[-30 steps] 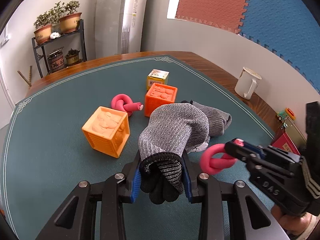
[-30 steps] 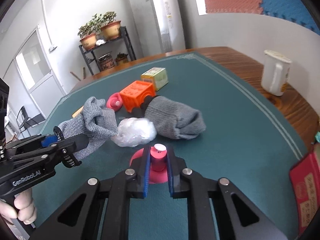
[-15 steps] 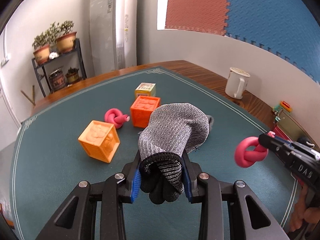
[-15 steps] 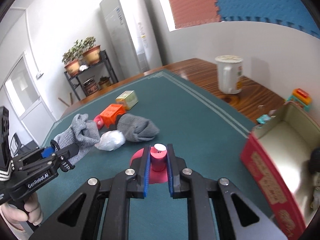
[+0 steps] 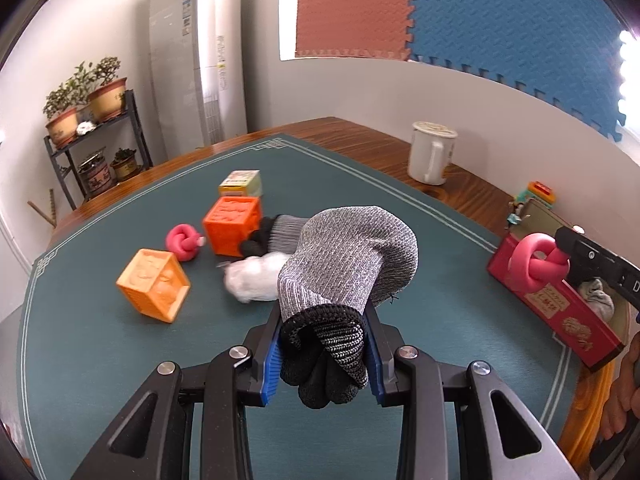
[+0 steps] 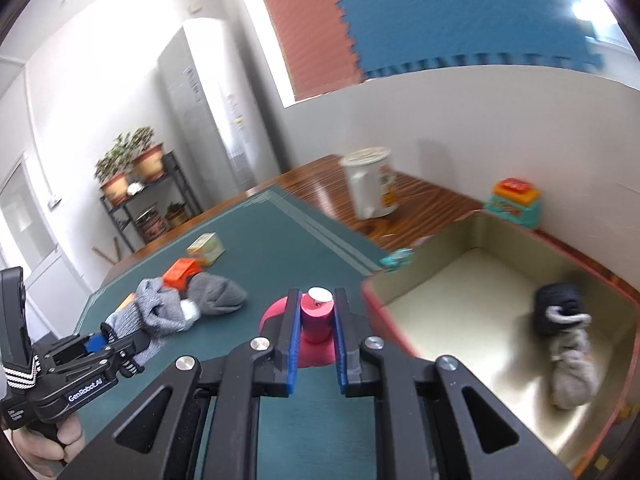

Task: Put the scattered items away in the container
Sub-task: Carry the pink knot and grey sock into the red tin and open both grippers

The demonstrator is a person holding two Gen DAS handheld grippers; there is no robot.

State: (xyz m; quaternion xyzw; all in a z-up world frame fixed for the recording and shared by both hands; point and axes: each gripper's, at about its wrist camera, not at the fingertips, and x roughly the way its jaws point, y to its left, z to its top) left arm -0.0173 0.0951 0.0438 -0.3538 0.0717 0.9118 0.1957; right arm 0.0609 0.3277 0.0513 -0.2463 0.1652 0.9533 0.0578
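My left gripper (image 5: 322,354) is shut on a grey sock with a black cuff (image 5: 348,264), held above the green mat. My right gripper (image 6: 316,320) is shut on a pink knotted tube (image 6: 316,312); it also shows in the left wrist view (image 5: 534,262) at the red box's edge. The red box (image 6: 480,276) with a cream inside lies at the right and holds a dark sock roll (image 6: 558,308) and a grey sock (image 6: 572,372). Two orange cubes (image 5: 154,284) (image 5: 232,224), a second pink knot (image 5: 184,240), a white wad (image 5: 254,278), another grey sock (image 6: 216,292) and a small yellow box (image 5: 240,184) lie on the mat.
A white mug (image 5: 430,156) stands on the wooden tabletop at the back right. A small colourful toy (image 6: 514,200) sits behind the red box. A plant shelf (image 5: 92,140) stands against the far wall.
Both grippers have risen and swung right with their loads. The right gripper with the pink knot has come to the red box's near edge, and the box's inside is now in view.
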